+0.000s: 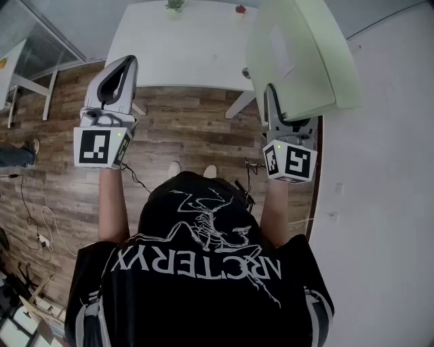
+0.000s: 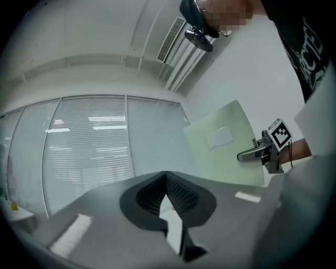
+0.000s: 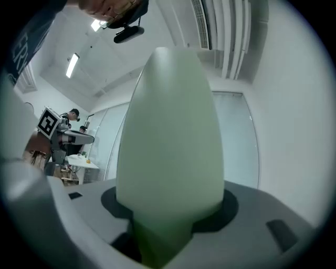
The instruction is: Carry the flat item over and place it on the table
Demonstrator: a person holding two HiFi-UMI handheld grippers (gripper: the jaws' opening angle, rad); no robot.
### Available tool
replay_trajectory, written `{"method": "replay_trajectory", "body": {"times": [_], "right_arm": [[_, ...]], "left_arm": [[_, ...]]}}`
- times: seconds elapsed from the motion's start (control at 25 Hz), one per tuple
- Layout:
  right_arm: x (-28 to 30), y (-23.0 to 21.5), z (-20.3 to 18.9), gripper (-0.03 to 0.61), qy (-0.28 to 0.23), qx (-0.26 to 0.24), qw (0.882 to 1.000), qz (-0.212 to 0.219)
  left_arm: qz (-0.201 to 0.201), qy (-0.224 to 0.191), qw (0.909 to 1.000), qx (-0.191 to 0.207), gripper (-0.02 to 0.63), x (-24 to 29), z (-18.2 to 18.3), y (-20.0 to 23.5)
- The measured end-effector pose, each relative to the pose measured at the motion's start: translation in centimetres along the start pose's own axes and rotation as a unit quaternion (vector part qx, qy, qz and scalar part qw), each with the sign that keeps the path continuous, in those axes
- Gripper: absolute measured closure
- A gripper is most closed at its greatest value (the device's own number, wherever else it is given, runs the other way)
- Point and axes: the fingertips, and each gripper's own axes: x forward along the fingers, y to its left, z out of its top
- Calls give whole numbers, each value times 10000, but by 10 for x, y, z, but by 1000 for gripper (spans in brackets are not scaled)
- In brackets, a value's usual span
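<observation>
You are holding the flat item, a pale green board with rounded corners and a light rectangular label on one face, up in the air at your right side. It is standing tilted above the right gripper, off the table and over the strip where the wooden floor is meeting the white wall. In the right gripper view the board is filling the middle of the frame, and the jaws are clamping its lower end between them, spread fairly wide to take it. The left gripper is carrying nothing: in the left gripper view its jaw tips are meeting, with only air around them, and it is pointing roughly level beside the right one, well apart from it. The white table is lying ahead of both grippers, with a slanted leg showing under its near right corner and two small plants sitting at its far edge. The board's upper part is overlapping the table's right edge in the head view. Cables are trailing over the floor at your left, clear of the stretch between you and the table.
</observation>
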Motion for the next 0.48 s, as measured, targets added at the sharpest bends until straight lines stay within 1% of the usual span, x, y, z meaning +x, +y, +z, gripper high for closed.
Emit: {"method": "replay_trajectory", "body": {"times": [0.16,0.24,0.32,0.48], "right_arm": [[2,0,2,299,-93,81,9999,1],[1,0,5,299,-139,128,9998,5],[1,1,7,299,-129,105,9999,0],[1,2,5,299,-111,66,9999,-22]], "left_arm": [[3,-10,10000,10,607,1,0,1],[-29,-84,9999,49,607,1,2,0],[-63,-143,9998,83,607,2,3,-1],[-95,-97,9999,78,607,2,2,-2]]}}
